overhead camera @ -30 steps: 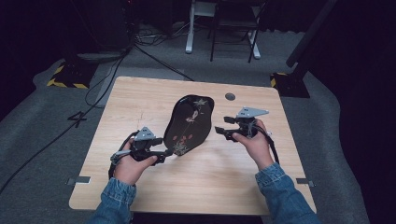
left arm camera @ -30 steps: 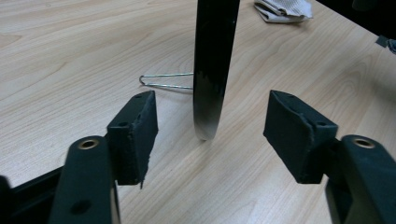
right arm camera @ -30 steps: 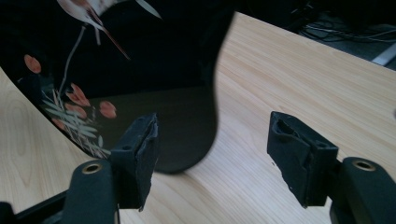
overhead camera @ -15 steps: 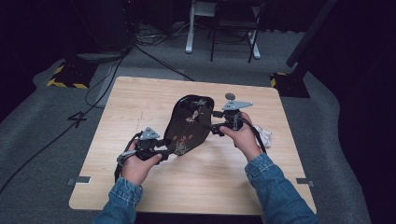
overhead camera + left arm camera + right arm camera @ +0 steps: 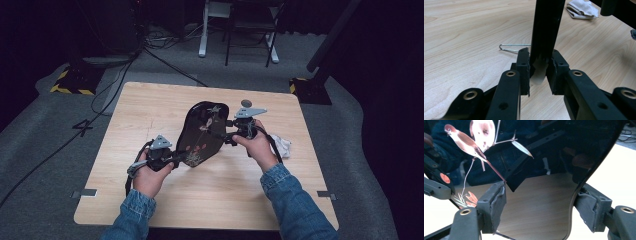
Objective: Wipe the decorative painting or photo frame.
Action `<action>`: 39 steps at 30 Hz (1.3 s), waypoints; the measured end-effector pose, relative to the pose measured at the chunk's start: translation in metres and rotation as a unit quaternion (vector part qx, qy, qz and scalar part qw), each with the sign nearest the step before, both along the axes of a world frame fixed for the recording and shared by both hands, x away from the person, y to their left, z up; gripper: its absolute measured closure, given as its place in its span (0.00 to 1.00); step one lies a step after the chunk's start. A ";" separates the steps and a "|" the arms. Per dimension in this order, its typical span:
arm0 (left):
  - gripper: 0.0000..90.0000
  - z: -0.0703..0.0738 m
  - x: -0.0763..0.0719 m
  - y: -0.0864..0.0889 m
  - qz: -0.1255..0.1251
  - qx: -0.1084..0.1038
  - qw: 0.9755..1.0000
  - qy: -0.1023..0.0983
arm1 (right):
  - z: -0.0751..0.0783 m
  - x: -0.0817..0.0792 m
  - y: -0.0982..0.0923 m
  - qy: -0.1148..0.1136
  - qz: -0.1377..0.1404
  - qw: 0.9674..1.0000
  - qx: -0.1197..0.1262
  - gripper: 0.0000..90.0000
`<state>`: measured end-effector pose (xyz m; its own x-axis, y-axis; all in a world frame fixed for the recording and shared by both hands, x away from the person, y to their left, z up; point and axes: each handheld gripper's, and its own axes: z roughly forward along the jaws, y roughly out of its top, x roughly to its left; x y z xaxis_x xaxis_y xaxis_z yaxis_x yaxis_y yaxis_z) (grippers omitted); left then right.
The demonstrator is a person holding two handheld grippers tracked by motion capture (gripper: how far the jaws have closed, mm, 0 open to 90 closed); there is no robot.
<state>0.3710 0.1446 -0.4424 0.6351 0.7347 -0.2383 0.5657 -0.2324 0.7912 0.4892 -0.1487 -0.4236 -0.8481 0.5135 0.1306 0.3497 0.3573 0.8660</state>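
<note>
Black tray (image 5: 202,132) on edge, long axis near-left to far-right

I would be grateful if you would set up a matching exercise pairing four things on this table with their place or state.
Things:
1. left tongs
2. right tongs
3. white cloth
4. black lacquered tray

Places or states:
A. crumpled on the table beside the person's right forearm
B. propped up on edge, painted with a bird and flowers
C. pads pressed on the tray's near edge
D. jaws wide, one each side of the tray, neither seen pressing on it

Pairs: 1-C, 2-D, 3-A, 4-B
</note>
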 end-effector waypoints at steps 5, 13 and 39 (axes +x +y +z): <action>0.83 0.000 0.001 0.001 -0.005 -0.002 1.000 0.001 | 0.000 -0.001 -0.001 -0.009 0.004 1.000 -0.008 0.35; 0.82 0.000 0.004 0.005 -0.015 0.007 1.000 0.012 | 0.004 -0.004 -0.003 -0.016 0.007 1.000 -0.013 0.42; 0.78 0.021 0.008 -0.020 -0.114 0.040 0.993 0.009 | 0.022 -0.080 -0.044 -0.036 -0.108 0.993 0.011 0.46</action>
<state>0.3787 0.1250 -0.4214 0.7829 0.5902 -0.1966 0.5047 -0.4177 0.7555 0.4090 -0.1925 -0.4017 -0.7255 0.6828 0.0865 0.3524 0.2605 0.8989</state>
